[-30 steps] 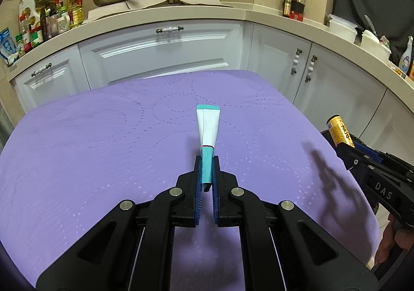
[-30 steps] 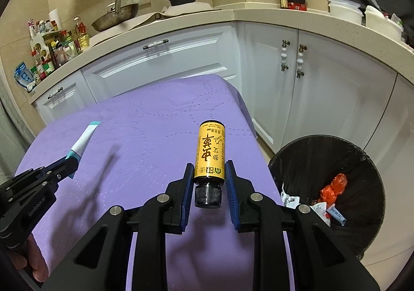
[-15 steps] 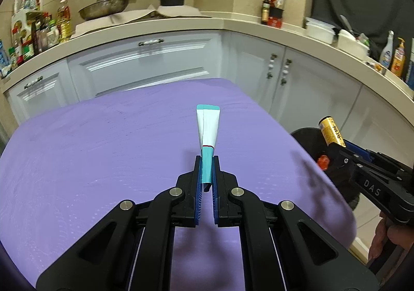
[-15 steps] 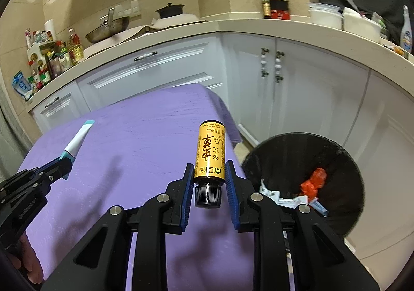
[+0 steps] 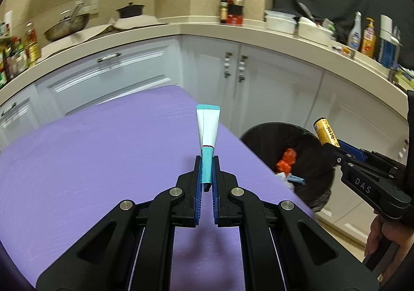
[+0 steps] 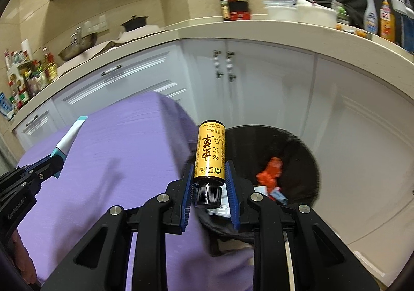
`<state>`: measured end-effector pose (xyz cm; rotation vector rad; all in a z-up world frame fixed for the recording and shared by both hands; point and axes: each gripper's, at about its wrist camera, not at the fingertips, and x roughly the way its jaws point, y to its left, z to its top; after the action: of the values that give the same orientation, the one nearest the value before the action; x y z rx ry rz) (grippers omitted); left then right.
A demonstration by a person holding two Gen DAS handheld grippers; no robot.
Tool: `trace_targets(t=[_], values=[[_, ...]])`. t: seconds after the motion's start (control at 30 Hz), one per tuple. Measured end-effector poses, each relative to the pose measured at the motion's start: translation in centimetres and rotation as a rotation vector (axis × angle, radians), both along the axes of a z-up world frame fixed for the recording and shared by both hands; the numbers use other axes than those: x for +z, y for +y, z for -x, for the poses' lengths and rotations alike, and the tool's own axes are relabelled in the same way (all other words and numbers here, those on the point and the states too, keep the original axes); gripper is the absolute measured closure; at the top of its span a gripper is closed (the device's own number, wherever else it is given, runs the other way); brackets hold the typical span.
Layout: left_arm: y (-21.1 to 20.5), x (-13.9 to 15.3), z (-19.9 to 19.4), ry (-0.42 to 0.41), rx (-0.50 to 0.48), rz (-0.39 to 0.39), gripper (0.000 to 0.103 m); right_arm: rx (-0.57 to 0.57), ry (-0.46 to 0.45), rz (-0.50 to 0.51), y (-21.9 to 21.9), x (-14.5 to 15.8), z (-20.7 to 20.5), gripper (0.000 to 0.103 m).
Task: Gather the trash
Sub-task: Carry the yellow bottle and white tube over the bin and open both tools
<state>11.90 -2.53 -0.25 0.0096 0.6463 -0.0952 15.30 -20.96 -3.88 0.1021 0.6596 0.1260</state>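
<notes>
**Right wrist view: bottle over the bin, tube over the purple counter**

Right wrist view looks down into a round black bin (image 6: 308,159) standing on the floor just beside the purple-covered counter (image 6: 124,151). Inside lie a crumpled red wrapper (image 6: 271,170), some white scraps and a small blue piece; the rest of its inside is too dark to make out.

The right claw (image 6: 209,182) is closed on a yellow bottle (image 6: 210,152), gripping it near its neck. The bottle has a black ribbed cap pointing back toward the camera, a yellow label with dark red characters, and its base points away. It is held in the air at the counter's edge, over the near rim of the bin.

From the left wrist view, the left claw (image 5: 207,174) is pinched nearly shut on a tube (image 5: 207,133). The tube is white with a teal lower end, a thin red line between the two colours, and a flat teal crimp at the far tip. It sticks out straight ahead, raised above the counter (image 5: 103,151) near the edge that faces the bin (image 5: 318,177). The bottle (image 5: 324,131) shows at the right in this view, above the bin's far side.

White cabinets (image 5: 271,84) stand behind.
</notes>
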Motion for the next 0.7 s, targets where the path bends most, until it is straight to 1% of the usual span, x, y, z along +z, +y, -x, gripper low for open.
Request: trace_targets(t=[0.33,0.5,0.7], values=[[-5.5,-0.4,-1.8,-0.001,-0.111,-0.011,0.096,-0.081,0.003,0.008,-4.1,-0.2,-0.4,0.078],[-7.3,-0.6,-3.3,0.002,-0.138,-0.015,0.096,-0.090,-0.001,0.016,-4.8,-0.2,-1.2,0.078],[-8.4,-1.4,-5.0,0.017,-0.151,-0.017,0.096,-0.095,0.003,0.025,-5.2,-0.5,-2.5,0.078]])
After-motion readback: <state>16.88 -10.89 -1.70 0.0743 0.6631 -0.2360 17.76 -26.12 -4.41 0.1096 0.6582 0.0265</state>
